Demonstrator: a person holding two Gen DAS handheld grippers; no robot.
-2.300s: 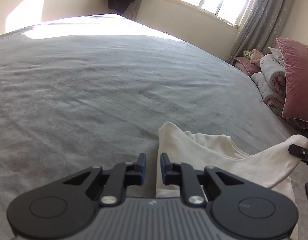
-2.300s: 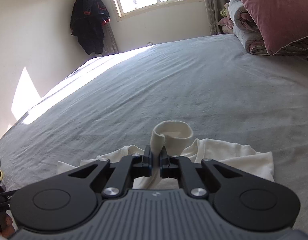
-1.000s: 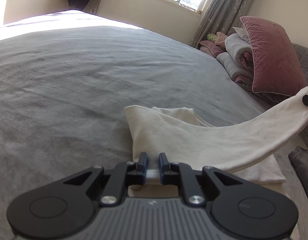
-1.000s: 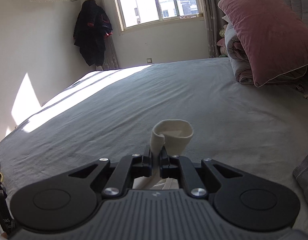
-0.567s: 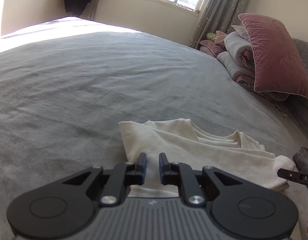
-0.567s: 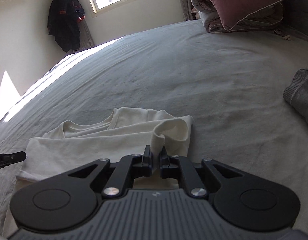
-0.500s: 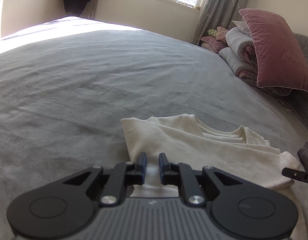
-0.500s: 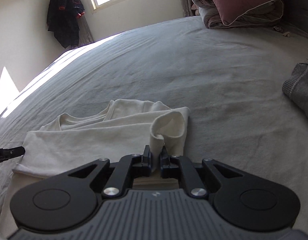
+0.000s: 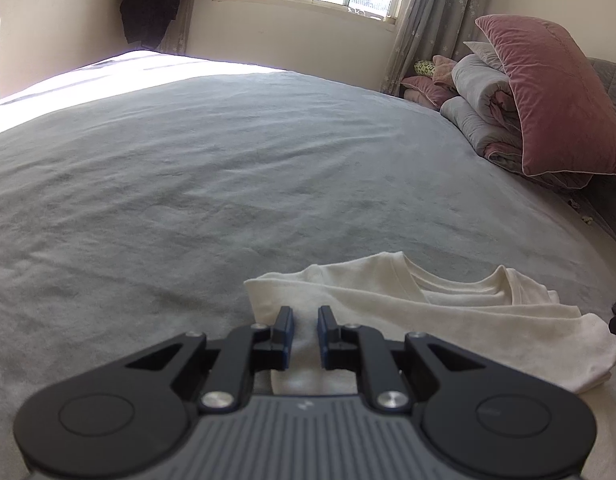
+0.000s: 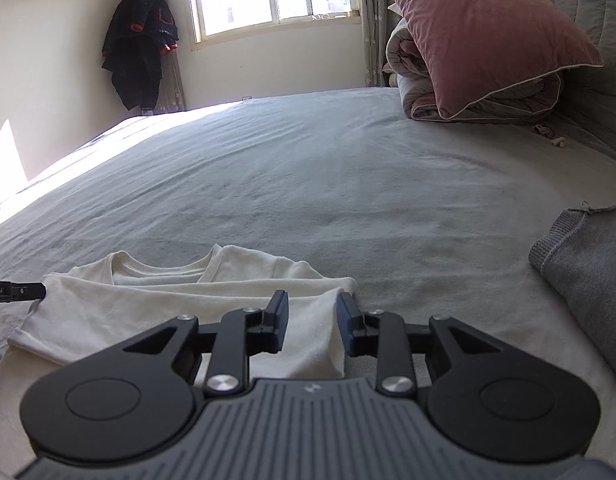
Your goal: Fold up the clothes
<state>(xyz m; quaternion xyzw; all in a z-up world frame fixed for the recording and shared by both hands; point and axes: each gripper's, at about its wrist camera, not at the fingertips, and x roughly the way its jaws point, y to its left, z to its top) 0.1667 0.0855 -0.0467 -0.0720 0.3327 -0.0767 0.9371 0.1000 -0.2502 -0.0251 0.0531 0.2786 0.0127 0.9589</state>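
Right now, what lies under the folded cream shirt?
The cream shirt lies flat on the grey bedspread, which shows all around it. Its own lower layers show at the neckline; whether anything else sits beneath is covered.

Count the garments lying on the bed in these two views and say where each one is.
2. A cream shirt lies folded in front of both grippers; a grey knit garment lies at the right edge. Others may lie outside the views.

The gripper body hides the near hem of the cream shirt (image 10: pixel 156 312). Right of the shirt, a grey knit garment (image 10: pixel 587 276) is cut off by the frame edge.
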